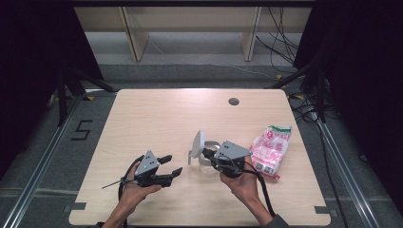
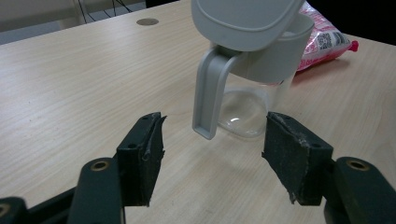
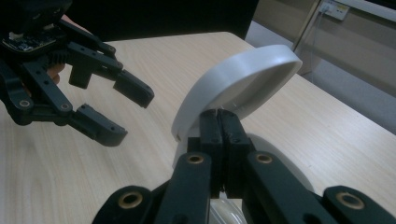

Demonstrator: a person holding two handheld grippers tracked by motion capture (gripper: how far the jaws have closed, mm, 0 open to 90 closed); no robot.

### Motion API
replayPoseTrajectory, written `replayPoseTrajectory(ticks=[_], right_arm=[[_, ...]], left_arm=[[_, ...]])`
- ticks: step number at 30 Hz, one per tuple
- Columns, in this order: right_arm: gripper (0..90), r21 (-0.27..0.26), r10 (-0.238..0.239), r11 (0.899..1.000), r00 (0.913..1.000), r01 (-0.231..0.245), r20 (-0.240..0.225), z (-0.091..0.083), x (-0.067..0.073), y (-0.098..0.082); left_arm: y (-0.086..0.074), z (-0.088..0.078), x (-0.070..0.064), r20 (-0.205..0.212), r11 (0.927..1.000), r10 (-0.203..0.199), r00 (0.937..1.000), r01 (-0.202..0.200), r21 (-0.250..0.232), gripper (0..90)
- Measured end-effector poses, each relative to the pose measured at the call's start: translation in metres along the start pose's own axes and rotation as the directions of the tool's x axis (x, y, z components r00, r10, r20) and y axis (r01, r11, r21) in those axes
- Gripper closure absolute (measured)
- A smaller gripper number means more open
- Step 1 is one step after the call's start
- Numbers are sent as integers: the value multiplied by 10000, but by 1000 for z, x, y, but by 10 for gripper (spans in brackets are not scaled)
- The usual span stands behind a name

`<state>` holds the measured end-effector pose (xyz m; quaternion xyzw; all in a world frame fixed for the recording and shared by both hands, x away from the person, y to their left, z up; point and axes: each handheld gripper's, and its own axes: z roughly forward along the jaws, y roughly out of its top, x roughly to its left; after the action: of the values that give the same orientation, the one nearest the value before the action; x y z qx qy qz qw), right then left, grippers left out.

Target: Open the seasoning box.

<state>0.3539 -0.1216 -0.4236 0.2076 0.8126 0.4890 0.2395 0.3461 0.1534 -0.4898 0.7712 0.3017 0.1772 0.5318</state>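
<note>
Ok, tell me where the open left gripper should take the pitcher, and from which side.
Probably the grey handle: it juts from the pitcher toward the left gripper, upright, slimmer than the open jaws. Come straight ahead and close across it. The right gripper pinches the raised lid.

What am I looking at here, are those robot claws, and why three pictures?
No robot: a person holds hand-operated tongs, one per hand. The high view looks down on a wooden table. The other two come from cameras riding on each tool, looking along its black jaws. The left tongs are open and empty, aimed at a clear jug with a grey handle. The right tongs are closed on the rim of the jug's grey lid, which stands tilted open. Beside the jug lies a pink and white packet, untouched.
</note>
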Motion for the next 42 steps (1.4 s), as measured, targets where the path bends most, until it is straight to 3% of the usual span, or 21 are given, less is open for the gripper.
replayPoseTrajectory(ticks=[5, 7, 9, 12, 15, 17, 22, 23, 26, 28, 29, 31, 32, 33, 36, 37, 38, 39, 40, 41, 42], right_arm=[[900, -16, 13, 10000, 10000, -14, -99, 3, 6, 2], [900, -22, -340, 9994, 9993, 340, -156, 5, 7, 3], [897, 33, -380, 9993, 9991, 381, -169, 4, 7, 3], [879, -16, -183, 9998, 9998, 183, 26, -1, 3, 1], [856, -89, 135, 9999, 9992, -132, 367, -11, -7, -3], [835, -17, 52, 10000, 9978, -51, 656, -20, -16, -10], [797, 97, 846, 9962, 9874, -867, 1335, -44, -39, -33], [791, 7, 1185, 9928, 9818, -1199, 1487, -48, -41, -37], [769, 17, 1117, 9935, 9765, -1139, 1844, -58, -52, -48], [762, -39, 1593, 9868, 9653, -1620, 2069, -65, -56, -54], [757, -64, 1455, 9890, 9655, -1476, 2158, -68, -59, -57], [740, 66, 1839, 9816, 9537, -1909, 2382, -75, -63, -61], [736, 70, 2173, 9741, 9435, -2262, 2503, -80, -66, -64], [735, -55, 2095, 9765, 9434, -2153, 2570, -83, -72, -67], [720, -83, 2373, 9691, 9234, -2464, 3017, -94, -82, -75], [718, -254, 2617, 9632, 9113, -2678, 3177, -97, -84, -78], [712, -328, 2410, 9691, 9107, -2444, 3355, -100, -91, -82], [706, -299, 2607, 9634, 9049, -2664, 3364, -101, -92, -84], [705, -328, 2565, 9645, 9004, -2619, 3514, -103, -95, -86], [701, -369, 2814, 9571, 8914, -2874, 3553, -105, -97, -88], [691, -329, 2674, 9608, 8895, -2751, 3706, -107, -99, -91]], left_arm=[[-1, 1, -3, -150, 10000, -64, 9999, 64, -38, 354], [-3, 1, -5, -221, 10000, -41, 9997, 41, -6, 352], [-4, 0, -5, -196, 10000, -52, 9998, 52, 5, 346], [-5, 0, -5, -184, 9999, -146, 9997, 146, -9, 335], [-6, 1, -6, -93, 9997, -237, 9997, 238, 25, 325], [-7, 1, -7, -70, 9997, -218, 9997, 219, 144, 319], [-10, 3, -8, -20, 9991, -368, 9993, 369, 192, 315], [-10, 3, -8, -53, 9992, -365, 9993, 365, 172, 314], [-11, 3, -8, -120, 9990, -405, 9991, 407, 203, 315], [-12, 3, -7, -147, 9991, -370, 9992, 373, 212, 315], [-12, 3, -8, -141, 9988, -470, 9988, 472, 157, 314], [-12, 3, -7, -165, 9989, -417, 9990, 420, 211, 314], [-12, 3, -7, -157, 9989, -438, 9989, 441, 176, 314], [-12, 3, -8, -83, 9987, -493, 9987, 495, 129, 314], [-12, 4, -9, -25, 9988, -479, 9989, 479, 108, 314], [-12, 3, -9, -102, 9987, -472, 9988, 474, 192, 314], [-12, 3, -9, -97, 9986, -488, 9988, 489, 189, 313], [-12, 4, -9, -22, 9981, -609, 9981, 609, 118, 313], [-12, 4, -9, 12, 9978, -662, 9978, 662, 68, 313], [-11, 3, -9, -7, 9980, -624, 9980, 624, 96, 312], [-11, 3, -9, -40, 9980, -612, 9981, 613, 134, 312]])
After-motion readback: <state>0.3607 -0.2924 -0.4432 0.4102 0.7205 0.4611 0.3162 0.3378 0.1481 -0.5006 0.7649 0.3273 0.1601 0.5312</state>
